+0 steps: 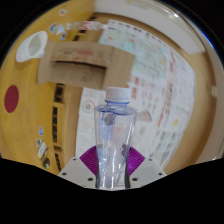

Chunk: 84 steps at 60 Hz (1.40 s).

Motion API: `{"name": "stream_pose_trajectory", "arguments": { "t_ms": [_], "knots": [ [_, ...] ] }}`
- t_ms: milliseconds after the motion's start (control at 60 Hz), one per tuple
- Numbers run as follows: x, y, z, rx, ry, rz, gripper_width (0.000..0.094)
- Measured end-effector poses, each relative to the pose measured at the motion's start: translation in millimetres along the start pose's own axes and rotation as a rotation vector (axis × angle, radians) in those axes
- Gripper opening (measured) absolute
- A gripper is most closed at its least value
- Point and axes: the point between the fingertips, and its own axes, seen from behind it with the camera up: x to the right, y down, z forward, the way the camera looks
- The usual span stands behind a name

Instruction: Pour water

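The tool grips a clear plastic bottle between its purple pads at the lower centre of the frame, its long axis upright, above the yellow worktop.

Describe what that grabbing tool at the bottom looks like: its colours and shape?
The gripper has two pale, whitish angular fingers spreading out to either side. Each carries a magenta pad with a ridged-looking texture on its inner face. No cables, markings or sleeve show in this view.
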Motion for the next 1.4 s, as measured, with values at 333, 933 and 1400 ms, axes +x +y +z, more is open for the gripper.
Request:
{"name": "stream_pose_trajectory", "arguments": {
  "t_ms": [333,933,1400],
  "knots": [
    [-99.4,-157.8,-4.6,0.216,-0.094,-0.501,0.0323],
    [33.3,-141.7,4.8,0.225,-0.147,0.477,0.0327],
    [-81.9,-120.1,-12.9,0.109,-0.603,1.626,0.0325]
  ]
}}
